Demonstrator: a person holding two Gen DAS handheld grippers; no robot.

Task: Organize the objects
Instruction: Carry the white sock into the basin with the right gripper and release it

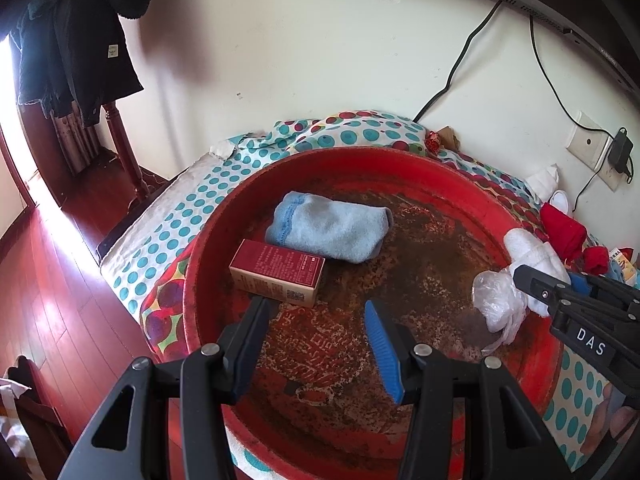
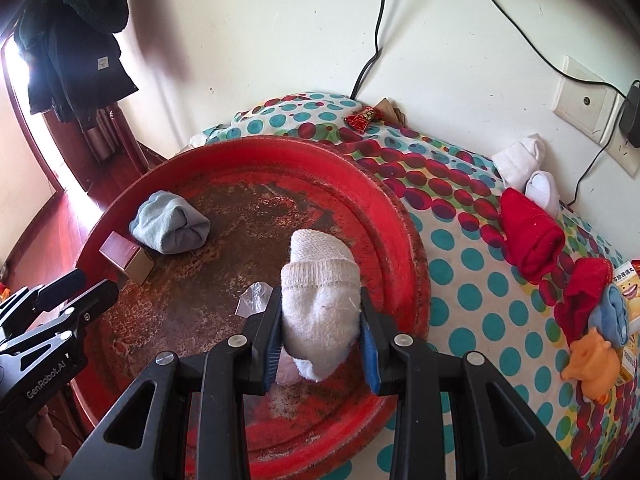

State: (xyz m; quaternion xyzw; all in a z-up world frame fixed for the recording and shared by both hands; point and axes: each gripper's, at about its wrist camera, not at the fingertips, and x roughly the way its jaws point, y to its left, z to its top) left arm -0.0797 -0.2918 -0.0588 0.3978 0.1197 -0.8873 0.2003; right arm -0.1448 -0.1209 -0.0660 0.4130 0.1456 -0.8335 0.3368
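Observation:
A big worn red basin point(image 1: 208, 224) point(image 2: 404, 216) sits on a dotted bedspread. Inside lie a folded light-blue cloth point(image 1: 328, 228) point(image 2: 168, 224), a dark-red carton point(image 1: 276, 272) point(image 2: 126, 258) and a clear plastic bag point(image 1: 498, 300) point(image 2: 254, 298). My right gripper point(image 2: 320, 340) is shut on a rolled white sock point(image 2: 318, 304) point(image 1: 528, 256), held over the basin's right half above the bag. In the left wrist view the right gripper point(image 1: 560, 288) reaches in from the right. My left gripper point(image 1: 316, 344) hangs open over the basin's near side with nothing between its fingers, just short of the carton.
On the bedspread point(image 2: 472, 280) right of the basin lie red socks point(image 2: 528, 232), white socks point(image 2: 520, 160), a blue sock point(image 2: 610, 316), an orange toy point(image 2: 592, 364) and a yellow box point(image 2: 630, 292). A candy wrapper point(image 2: 362, 117) lies by the wall. Cables hang beside a socket point(image 2: 584, 100). Dark clothes point(image 1: 76, 52) hang far left.

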